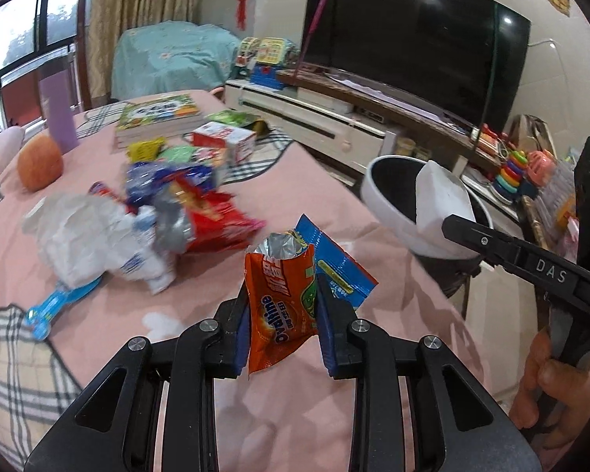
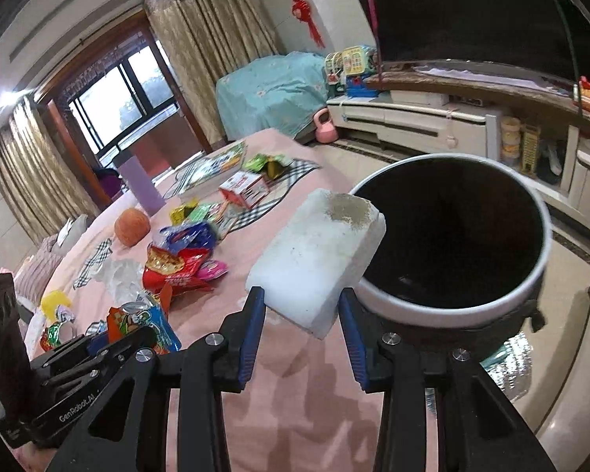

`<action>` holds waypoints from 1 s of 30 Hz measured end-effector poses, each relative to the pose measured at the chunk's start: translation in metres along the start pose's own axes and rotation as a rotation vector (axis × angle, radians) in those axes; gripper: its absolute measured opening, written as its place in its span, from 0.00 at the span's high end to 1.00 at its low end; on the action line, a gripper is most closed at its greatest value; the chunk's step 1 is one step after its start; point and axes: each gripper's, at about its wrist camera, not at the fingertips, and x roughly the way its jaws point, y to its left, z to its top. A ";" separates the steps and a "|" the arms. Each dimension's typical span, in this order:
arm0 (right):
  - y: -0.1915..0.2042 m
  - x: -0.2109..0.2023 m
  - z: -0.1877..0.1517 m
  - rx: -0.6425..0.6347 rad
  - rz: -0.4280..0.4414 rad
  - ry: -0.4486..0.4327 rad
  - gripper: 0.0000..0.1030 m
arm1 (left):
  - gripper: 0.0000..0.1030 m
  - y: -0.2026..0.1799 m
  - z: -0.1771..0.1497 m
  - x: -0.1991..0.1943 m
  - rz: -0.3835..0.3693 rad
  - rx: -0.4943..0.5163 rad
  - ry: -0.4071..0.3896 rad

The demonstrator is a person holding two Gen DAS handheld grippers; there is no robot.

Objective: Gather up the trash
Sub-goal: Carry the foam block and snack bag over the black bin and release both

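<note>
My left hand-held gripper (image 1: pixel 282 306) is clenched on two wrappers, one orange (image 1: pixel 279 306) and one blue (image 1: pixel 334 271), lifted above the pink surface (image 1: pixel 255 413). The stretch of surface under it is bare; its edge runs off toward 2 o'clock, with open floor beyond. My right hand-held gripper (image 2: pixel 301 306) is clamped on one white foam block (image 2: pixel 318 259), its far corner dirty, held just over the surface edge with its far end overlapping the bin rim. One white bin (image 2: pixel 452 306) with a dark inside stands at 1 o'clock, mouth open. At 10 o'clock in the left view lies a heap of wrappers (image 1: pixel 192 212) and crumpled white paper (image 1: pixel 86 240), blurred, count unclear. Farther off: one orange (image 1: pixel 39 161), one purple cup (image 1: pixel 57 112), a stack of books (image 1: pixel 157 118), one small carton (image 1: pixel 224 139).
</note>
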 end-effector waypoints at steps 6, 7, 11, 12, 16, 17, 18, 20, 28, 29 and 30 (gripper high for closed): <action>-0.022 -0.008 0.007 0.029 -0.032 -0.019 0.62 | 0.74 -0.023 0.018 0.013 -0.035 0.016 0.004; -0.026 -0.009 0.009 0.034 -0.038 -0.022 0.62 | 0.74 -0.028 0.023 0.015 -0.040 0.024 -0.001; -0.041 -0.011 0.012 0.048 -0.056 -0.021 0.62 | 0.74 -0.049 0.038 0.022 -0.063 0.053 -0.018; -0.044 -0.011 0.013 0.051 -0.064 -0.020 0.62 | 0.74 -0.053 0.041 0.023 -0.066 0.059 -0.020; -0.058 -0.014 0.017 0.063 -0.078 -0.020 0.62 | 0.74 -0.072 0.054 0.032 -0.098 0.085 -0.019; -0.060 -0.015 0.018 0.064 -0.081 -0.020 0.62 | 0.74 -0.076 0.058 0.036 -0.109 0.088 -0.018; -0.064 -0.015 0.019 0.066 -0.084 -0.018 0.62 | 0.74 -0.079 0.059 0.037 -0.113 0.090 -0.019; -0.069 -0.015 0.020 0.073 -0.088 -0.015 0.61 | 0.74 -0.086 0.064 0.040 -0.117 0.099 -0.020; -0.089 -0.013 0.030 0.080 -0.101 0.006 0.61 | 0.74 -0.107 0.078 0.069 -0.132 0.121 0.029; -0.091 -0.012 0.031 0.081 -0.100 0.011 0.61 | 0.74 -0.109 0.079 0.071 -0.134 0.121 0.035; -0.093 -0.010 0.031 0.081 -0.100 0.016 0.61 | 0.74 -0.111 0.081 0.076 -0.136 0.121 0.042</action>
